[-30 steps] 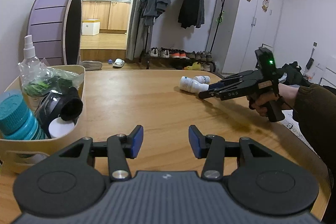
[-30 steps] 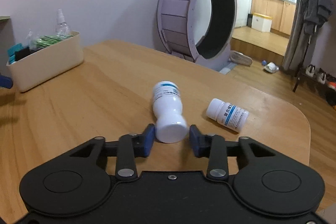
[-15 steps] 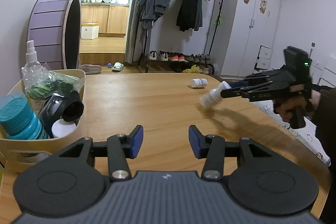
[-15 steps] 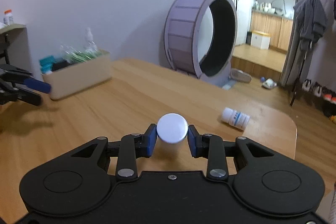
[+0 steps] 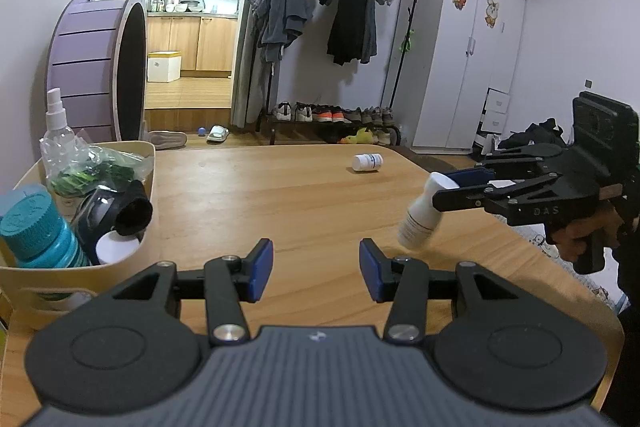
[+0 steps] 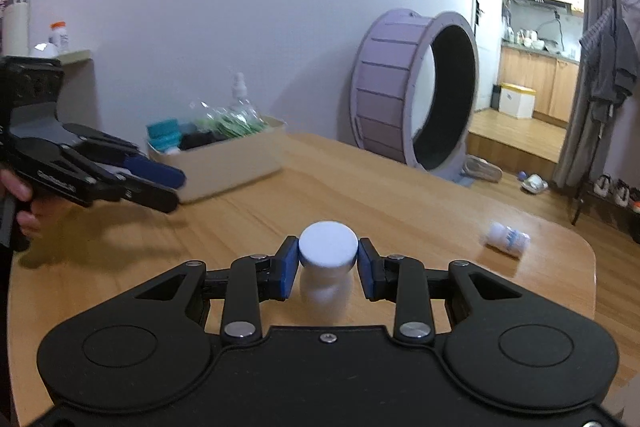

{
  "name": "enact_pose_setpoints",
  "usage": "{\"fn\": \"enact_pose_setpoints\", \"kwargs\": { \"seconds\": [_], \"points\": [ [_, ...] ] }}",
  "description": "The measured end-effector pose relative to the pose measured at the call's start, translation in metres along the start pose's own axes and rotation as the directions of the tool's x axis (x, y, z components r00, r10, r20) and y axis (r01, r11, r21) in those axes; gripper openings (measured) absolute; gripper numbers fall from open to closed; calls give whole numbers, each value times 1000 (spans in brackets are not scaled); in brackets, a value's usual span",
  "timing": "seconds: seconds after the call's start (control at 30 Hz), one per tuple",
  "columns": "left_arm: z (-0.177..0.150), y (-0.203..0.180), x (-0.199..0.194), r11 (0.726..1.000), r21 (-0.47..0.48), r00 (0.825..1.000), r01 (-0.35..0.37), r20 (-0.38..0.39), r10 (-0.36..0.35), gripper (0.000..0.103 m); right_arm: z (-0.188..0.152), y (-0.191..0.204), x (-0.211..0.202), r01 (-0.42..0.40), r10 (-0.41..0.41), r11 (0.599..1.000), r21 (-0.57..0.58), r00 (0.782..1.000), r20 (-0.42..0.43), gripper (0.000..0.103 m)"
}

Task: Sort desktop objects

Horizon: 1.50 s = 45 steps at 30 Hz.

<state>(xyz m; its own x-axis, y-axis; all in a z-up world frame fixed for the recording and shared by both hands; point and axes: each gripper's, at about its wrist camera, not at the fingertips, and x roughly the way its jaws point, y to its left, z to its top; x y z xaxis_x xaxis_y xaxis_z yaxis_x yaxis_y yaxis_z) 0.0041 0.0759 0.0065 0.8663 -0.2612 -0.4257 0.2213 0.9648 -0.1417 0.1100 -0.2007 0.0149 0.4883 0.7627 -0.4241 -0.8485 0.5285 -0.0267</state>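
My right gripper [image 6: 328,269] is shut on a large white bottle [image 6: 327,259] by its capped neck and holds it above the wooden table [image 6: 360,195]; the left wrist view shows that white bottle [image 5: 420,217] hanging tilted from the right gripper [image 5: 448,185]. A small white pill bottle [image 6: 507,239] lies on its side near the table's far edge, also the small pill bottle [image 5: 367,162] in the left view. My left gripper [image 5: 316,269] is open and empty over the table, beside the beige bin [image 5: 72,271].
The beige bin [image 6: 224,163] holds a teal-capped jar [image 5: 34,235], a spray bottle [image 5: 56,135], a bag of green items and a black object. A purple wheel [image 6: 416,95] stands behind the table. Clothes rack and shoes lie beyond.
The right gripper closed on the large white bottle, lifted it off the table and carried it nearer to me and toward the bin side. The left gripper stayed open in place.
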Motion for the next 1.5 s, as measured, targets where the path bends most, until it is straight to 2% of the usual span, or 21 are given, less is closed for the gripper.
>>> {"fn": "enact_pose_setpoints", "kwargs": {
  "seconds": [0.1,0.23,0.47,0.6,0.77,0.93,1.0,1.07,1.13,1.33,1.43,1.5],
  "points": [
    [1,2,-7,1000,-9,1000,-9,4,9,46,9,6,-2,-30,30,999,9,999,32,32],
    [-1,9,-25,998,-15,998,-56,18,56,47,26,14,4,-62,59,997,51,996,61,32],
    [-4,36,-64,981,-78,980,-178,73,184,56,65,44,36,-138,138,990,0,988,68,28],
    [-4,49,-77,976,-117,977,-183,84,194,59,75,52,49,-149,148,989,3,987,67,27],
    [-5,53,-83,976,-119,978,-182,81,192,60,63,55,56,-143,143,990,16,989,33,28],
    [-3,54,-83,977,-125,980,-173,79,183,61,50,64,75,-164,164,986,-8,985,-49,30],
    [-5,54,-80,977,-122,981,-173,66,182,61,44,67,87,-176,174,984,-18,981,-83,36],
    [-6,53,-77,977,-113,981,-178,53,185,61,38,74,97,-179,173,983,-41,978,-120,51],
    [-7,53,-75,978,-111,982,-178,48,184,61,32,79,108,-174,161,982,-74,975,-156,53],
    [-8,52,-72,979,-107,984,-172,37,176,62,22,84,131,-173,139,977,-124,961,-241,52],
    [-8,52,-69,980,-102,984,-170,28,174,62,15,86,133,-162,118,976,-144,955,-271,39],
    [-9,51,-66,981,-101,985,-166,23,169,62,11,81,124,-165,131,980,-110,956,-260,37]
  ]
}}
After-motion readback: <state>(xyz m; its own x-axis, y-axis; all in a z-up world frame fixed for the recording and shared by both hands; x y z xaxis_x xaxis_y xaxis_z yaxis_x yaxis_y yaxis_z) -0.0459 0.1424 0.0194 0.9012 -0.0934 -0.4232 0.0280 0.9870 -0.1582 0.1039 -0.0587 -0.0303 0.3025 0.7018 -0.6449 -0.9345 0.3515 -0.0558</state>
